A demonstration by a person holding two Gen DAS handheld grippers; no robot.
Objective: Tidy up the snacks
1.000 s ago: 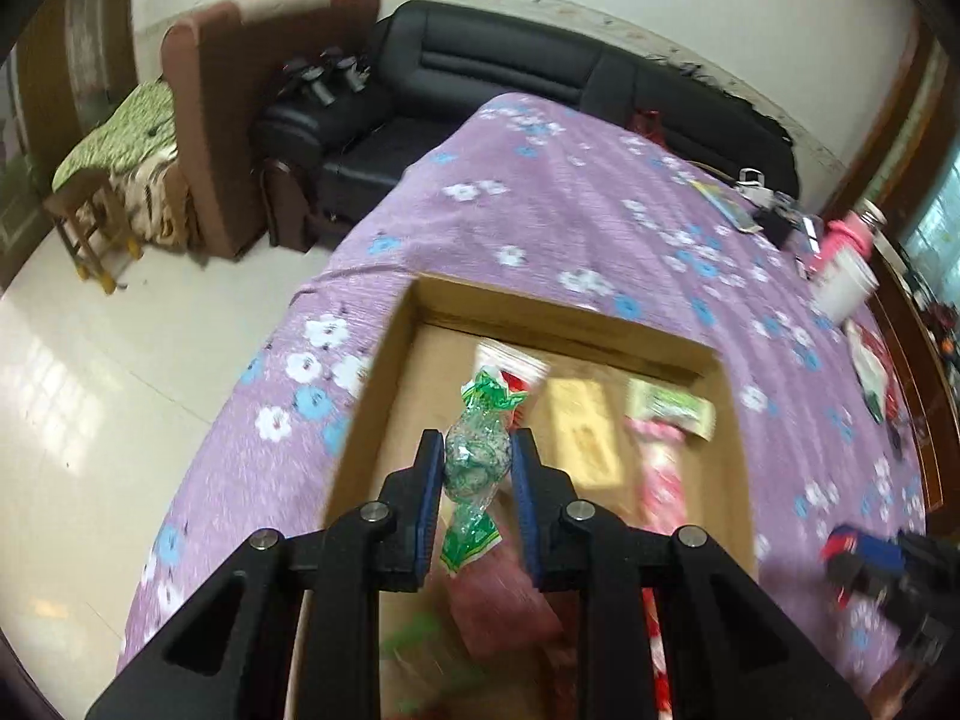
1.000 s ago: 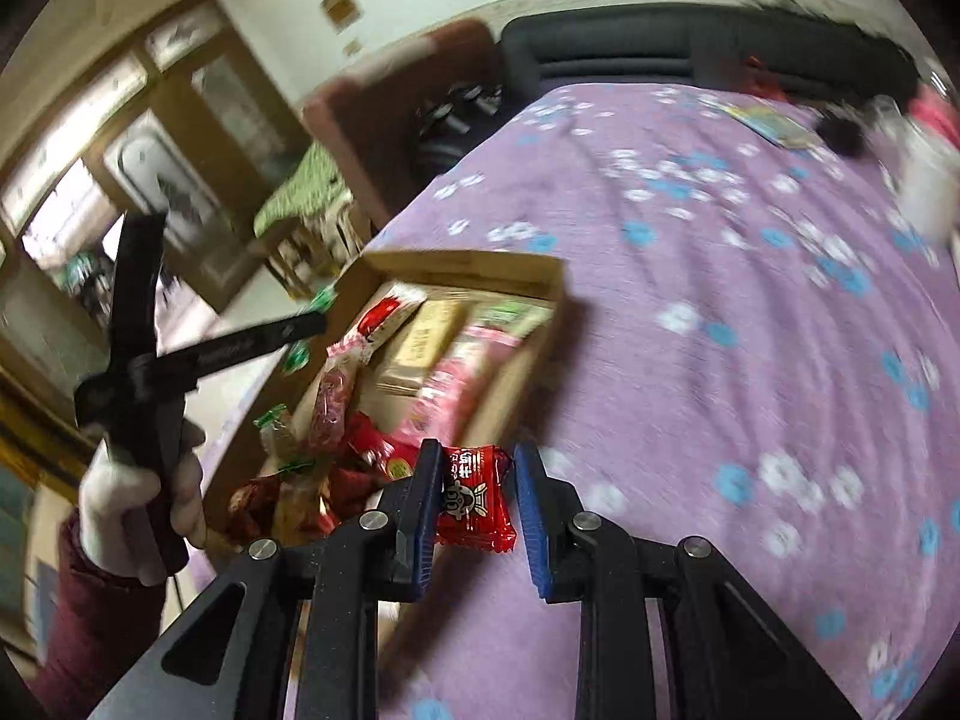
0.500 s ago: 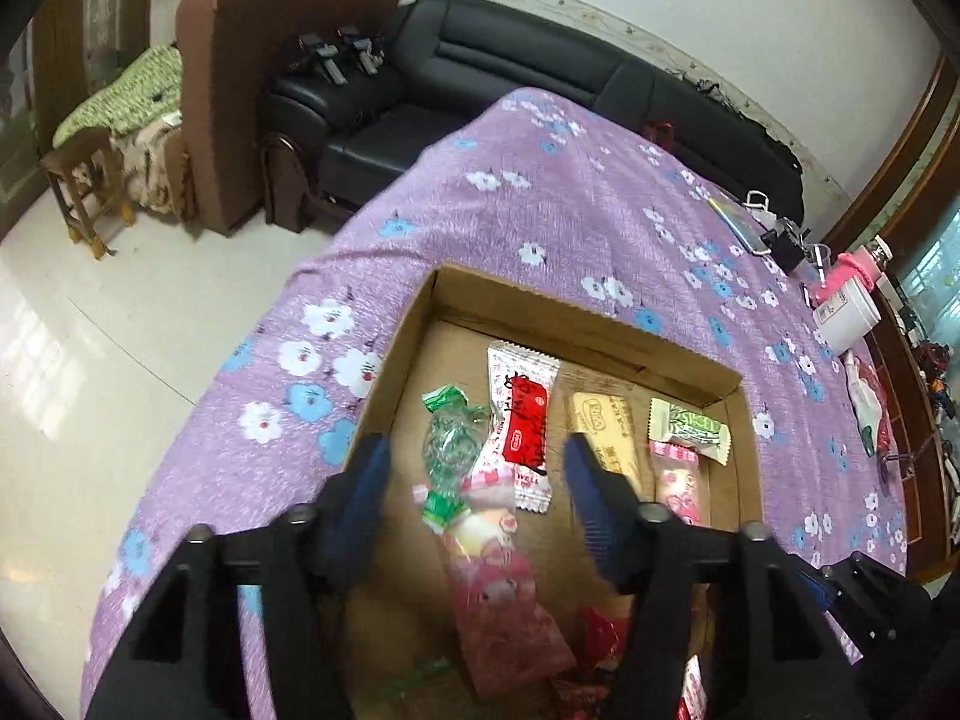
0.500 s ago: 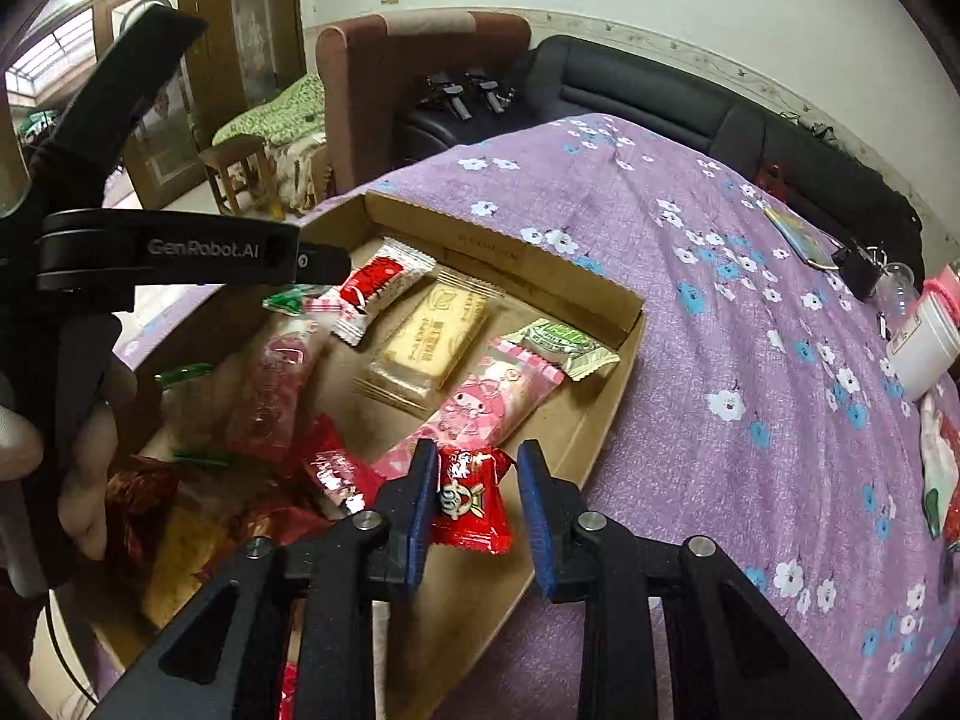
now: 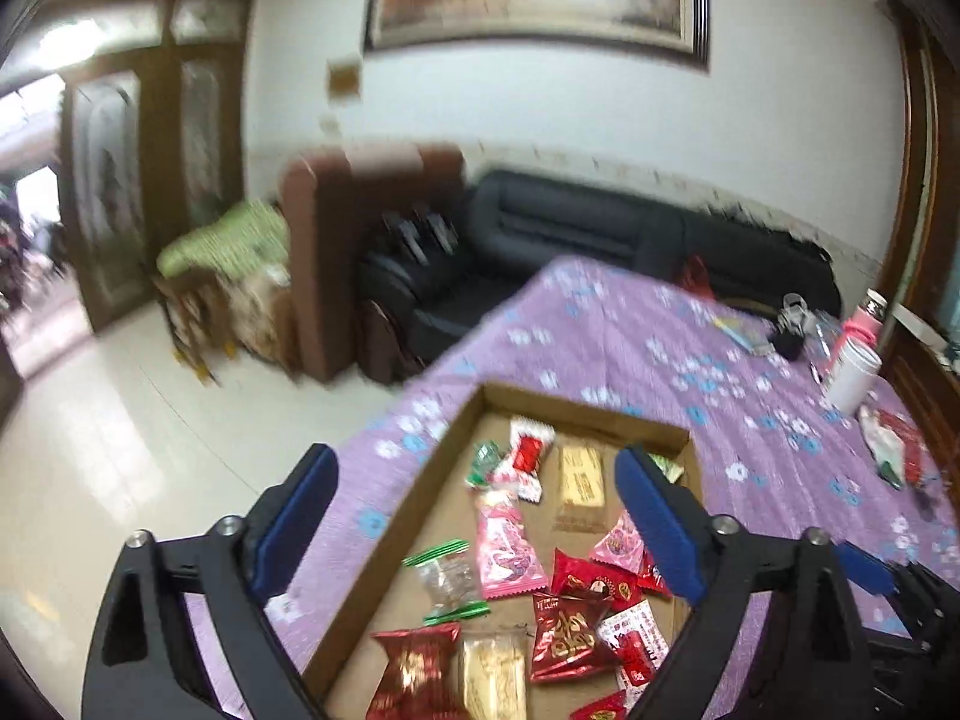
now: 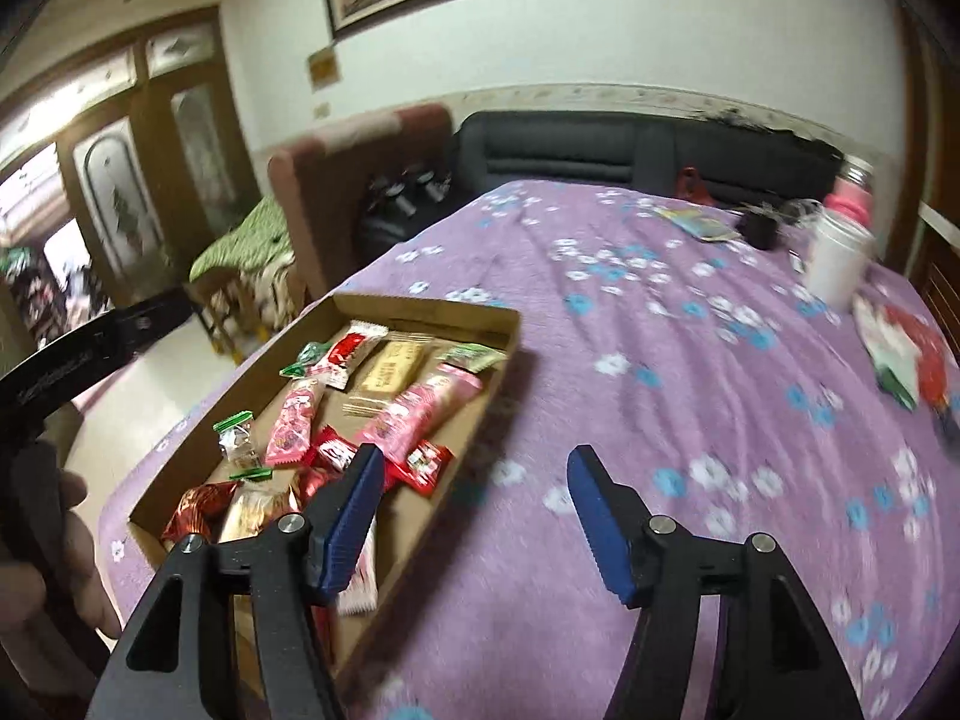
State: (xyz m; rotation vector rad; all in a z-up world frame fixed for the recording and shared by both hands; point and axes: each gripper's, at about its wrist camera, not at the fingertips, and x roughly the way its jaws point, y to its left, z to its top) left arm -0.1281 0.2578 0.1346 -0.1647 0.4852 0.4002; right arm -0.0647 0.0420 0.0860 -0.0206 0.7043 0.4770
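The left gripper [image 5: 474, 504] and the right gripper [image 6: 471, 507] both hang with blue-padded jaws spread wide and nothing between them, the left above the shallow brown cardboard tray [image 5: 384, 546], the right over its near right edge. In the tray lie the wrapped snacks [image 6: 336, 420]: red foil candies, pink packets, a tan biscuit pack and green-ended clear sweets. The tray rests on a purple flowered tablecloth [image 6: 690, 360], a white cup [image 6: 837, 264] well apart at the far side, a black leather sofa [image 5: 570, 240] behind.

A purple cloth with white and blue flowers [image 6: 690, 360] covers the worktop. The brown cardboard tray [image 6: 420, 304] ahead of the left gripper [image 5: 474, 516] holds red, pink, green-edged and tan wrappers. Gripper pads [image 6: 354, 516] are blue.
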